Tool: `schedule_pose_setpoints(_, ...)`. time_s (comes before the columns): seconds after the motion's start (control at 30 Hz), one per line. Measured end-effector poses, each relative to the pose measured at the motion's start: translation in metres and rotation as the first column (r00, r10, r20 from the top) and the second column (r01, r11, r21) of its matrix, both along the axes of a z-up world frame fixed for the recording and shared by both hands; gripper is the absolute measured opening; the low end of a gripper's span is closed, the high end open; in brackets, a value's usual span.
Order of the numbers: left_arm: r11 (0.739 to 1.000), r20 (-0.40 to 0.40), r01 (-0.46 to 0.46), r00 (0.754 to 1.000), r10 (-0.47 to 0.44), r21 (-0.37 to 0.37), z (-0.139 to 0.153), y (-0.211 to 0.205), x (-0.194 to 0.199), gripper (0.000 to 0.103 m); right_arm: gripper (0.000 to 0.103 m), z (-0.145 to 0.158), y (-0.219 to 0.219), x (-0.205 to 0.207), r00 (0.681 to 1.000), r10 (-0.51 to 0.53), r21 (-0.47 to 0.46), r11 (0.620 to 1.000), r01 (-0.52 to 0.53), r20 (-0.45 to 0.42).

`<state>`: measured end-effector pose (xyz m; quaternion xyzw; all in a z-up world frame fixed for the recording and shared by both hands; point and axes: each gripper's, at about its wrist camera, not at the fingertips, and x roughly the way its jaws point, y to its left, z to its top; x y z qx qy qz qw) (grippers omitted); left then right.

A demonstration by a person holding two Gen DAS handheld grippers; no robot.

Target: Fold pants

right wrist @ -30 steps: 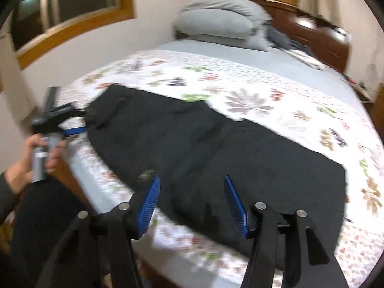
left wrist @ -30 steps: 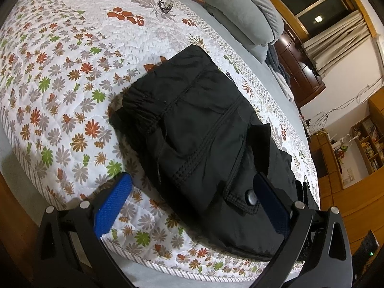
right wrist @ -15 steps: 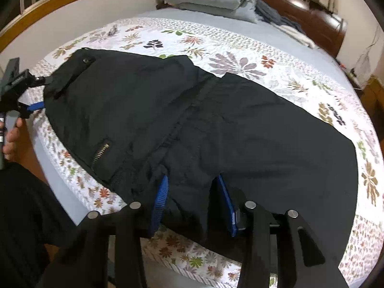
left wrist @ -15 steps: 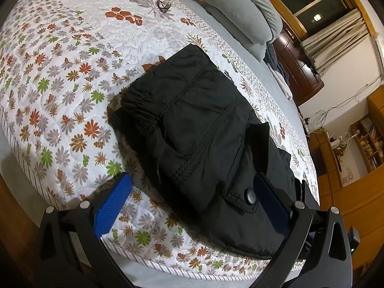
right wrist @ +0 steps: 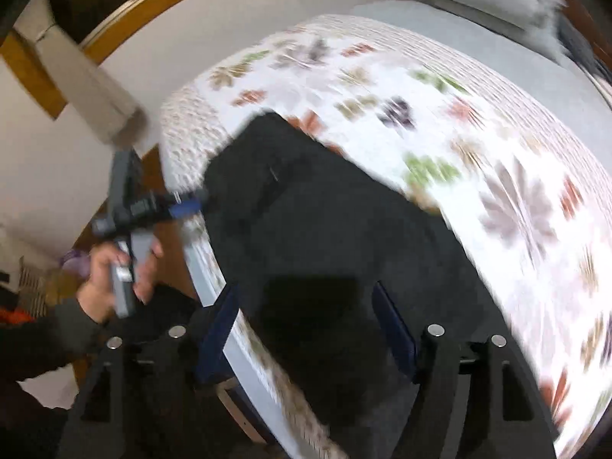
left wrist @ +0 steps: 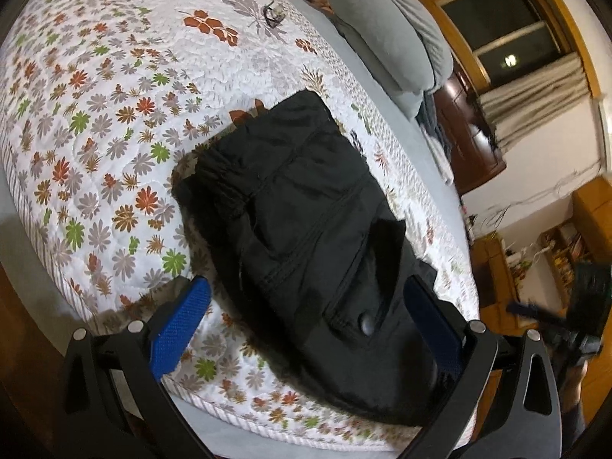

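While both hand-held grippers, left [left wrist: 306, 306] and right [right wrist: 306, 329], gape, one pair of pants [left wrist: 306, 210] lies flat.

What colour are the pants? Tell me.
Black, clearest in the left wrist view.

Dim indoor light, fisheye-warped edges, heavy motion blur in right view.

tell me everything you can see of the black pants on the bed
The black pants look like thick matte woven fabric, lying flat and wrinkled on the floral quilted bedspread near the bed's edge. A gathered elastic waistband, stitched seams and a flap pocket with a round snap show in the left wrist view. The left gripper straddles them with wide jaws; the right gripper, jaws just opened, frames their blurred near edge.
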<state>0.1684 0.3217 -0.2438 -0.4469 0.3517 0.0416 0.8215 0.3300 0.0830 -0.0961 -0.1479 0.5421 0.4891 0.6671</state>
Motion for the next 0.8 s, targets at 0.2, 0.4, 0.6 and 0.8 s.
schedule_pose_setpoints(0.2,0.994,-0.044,-0.068,0.997,0.064,-0.089,-0.012,0.01,0.006,0.1,0.089,-0.016,0.118,0.049,0.978,0.16,-0.038,0.985,-0.166,-0.131)
schedule_pose_setpoints(0.4,0.989,-0.069,-0.098,0.993,0.091,-0.112,-0.015,0.015,0.013,0.1,0.09,-0.067,0.215,0.082,0.94,0.273,-0.139,0.943,-0.304,-0.205)
schedule_pose_setpoints(0.6,0.992,-0.103,-0.094,0.991,0.085,-0.086,-0.015,0.015,0.024,0.1,0.091,-0.11,0.259,0.1,0.897,0.347,-0.203,0.891,-0.406,-0.272)
schedule_pose_setpoints(0.8,0.996,-0.118,-0.072,0.991,0.064,-0.06,-0.016,0.014,0.035,0.1,0.091,-0.137,0.278,0.109,0.868,0.376,-0.215,0.864,-0.455,-0.323)
